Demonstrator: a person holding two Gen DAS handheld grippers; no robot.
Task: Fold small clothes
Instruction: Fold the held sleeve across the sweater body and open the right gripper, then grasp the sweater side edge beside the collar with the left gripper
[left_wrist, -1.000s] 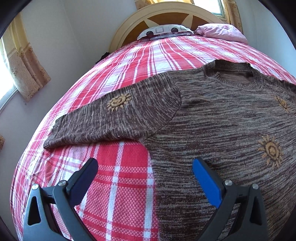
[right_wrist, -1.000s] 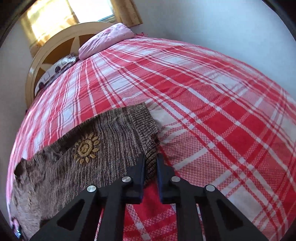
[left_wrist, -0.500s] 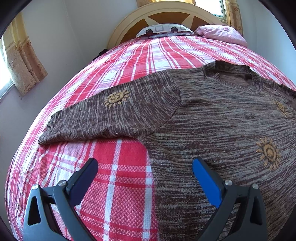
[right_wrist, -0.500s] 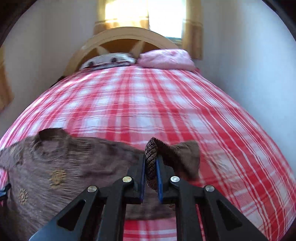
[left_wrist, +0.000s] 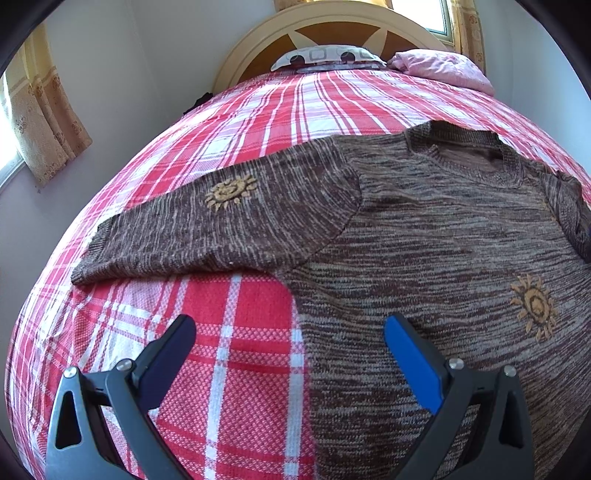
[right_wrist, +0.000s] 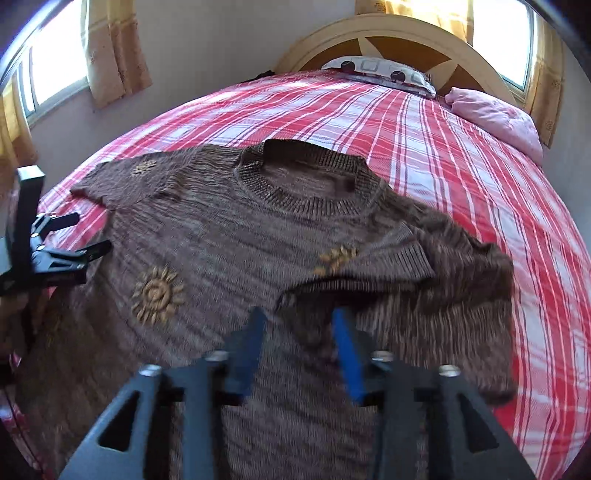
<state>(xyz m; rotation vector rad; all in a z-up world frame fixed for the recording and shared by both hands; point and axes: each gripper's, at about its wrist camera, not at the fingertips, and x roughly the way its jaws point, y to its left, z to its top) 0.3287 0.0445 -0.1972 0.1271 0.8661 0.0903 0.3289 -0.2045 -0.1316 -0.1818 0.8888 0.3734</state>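
Right gripper (right_wrist: 299, 332) jaws are opening, dropping the brown marled knit sweater's (right_wrist: 221, 240) sleeve at two o'clock across its chest for folding; left gripper (left_wrist: 288, 339) gapes empty

Bed (left_wrist: 258, 369): red-and-white plaid cover.
Sweater (left_wrist: 424, 251): brown, flat at the bed's near end.
Pillows (right_wrist: 384, 72): by the headboard (right_wrist: 406, 35).

A brown marled sweater (right_wrist: 229, 236) with golden sun motifs (right_wrist: 157, 295) lies on a red-and-white plaid bedspread (left_wrist: 236, 373).
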